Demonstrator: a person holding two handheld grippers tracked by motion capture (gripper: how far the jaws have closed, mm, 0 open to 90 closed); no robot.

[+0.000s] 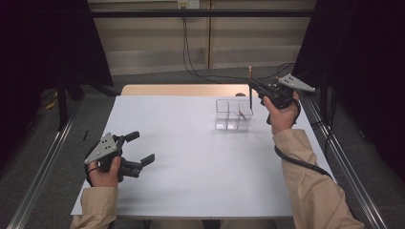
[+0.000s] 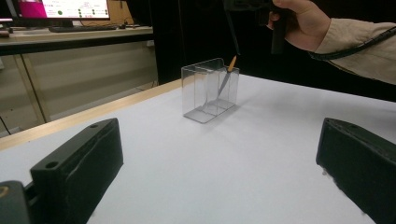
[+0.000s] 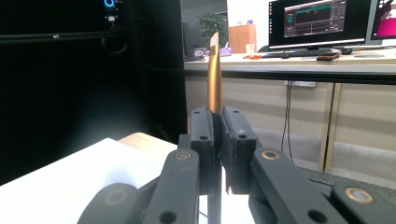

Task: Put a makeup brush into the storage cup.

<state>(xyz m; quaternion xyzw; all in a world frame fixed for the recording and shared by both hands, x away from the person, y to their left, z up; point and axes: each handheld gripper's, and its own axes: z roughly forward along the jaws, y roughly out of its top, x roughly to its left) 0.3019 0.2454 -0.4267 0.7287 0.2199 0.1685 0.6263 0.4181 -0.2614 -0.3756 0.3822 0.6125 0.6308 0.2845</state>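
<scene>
White table (image 1: 191,157): right gripper (image 1: 253,86) clamping pen (image 1: 250,90) above clear box (image 1: 233,114)

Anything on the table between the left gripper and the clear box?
Nothing: in the high view, bare white table separates the open left gripper from the clear box.

Left gripper (image 1: 139,149) low at near-left of desk, jaws spread wide, nothing between them, left hand (image 1: 106,171) wrapped on its grip. Right gripper (image 1: 253,87) raised at far right, jaws closed, right hand (image 1: 281,114) gripping, beige sleeves on both forearms.
</scene>
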